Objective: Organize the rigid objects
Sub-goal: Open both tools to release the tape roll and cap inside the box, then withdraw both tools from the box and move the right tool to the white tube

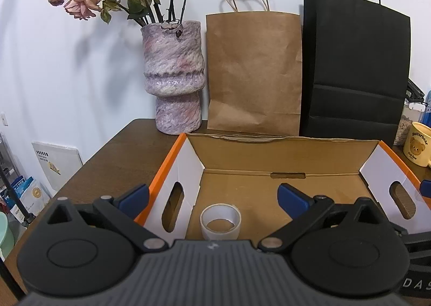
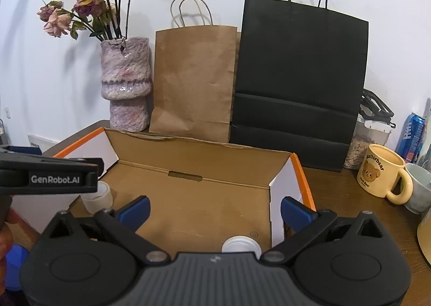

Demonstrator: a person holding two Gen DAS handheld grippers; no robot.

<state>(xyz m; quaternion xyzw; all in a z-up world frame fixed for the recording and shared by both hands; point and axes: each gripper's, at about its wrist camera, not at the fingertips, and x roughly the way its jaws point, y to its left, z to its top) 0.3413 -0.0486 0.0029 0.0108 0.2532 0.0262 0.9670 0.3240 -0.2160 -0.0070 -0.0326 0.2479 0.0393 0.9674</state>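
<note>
An open cardboard box (image 1: 285, 155) with orange edges and white end walls sits on the brown table. A roll of clear tape (image 1: 220, 222) stands on the box floor near its left wall. My left gripper (image 1: 212, 195) hovers just above the roll, open wide, its blue pads touching nothing. In the right wrist view the same roll (image 2: 97, 195) shows at the left under the left gripper's body (image 2: 48, 174). My right gripper (image 2: 215, 209) is open over the box's right half. A white round object (image 2: 241, 244) lies on the floor below it, partly hidden by the gripper body.
Behind the box stand a purple vase with dried roses (image 1: 175, 74), a brown paper bag (image 1: 254, 71) and a black paper bag (image 1: 355, 66). To the right are a yellow bear mug (image 2: 382, 174), a grey cup (image 2: 420, 187), a jar (image 2: 369, 141) and a blue can (image 2: 413, 136).
</note>
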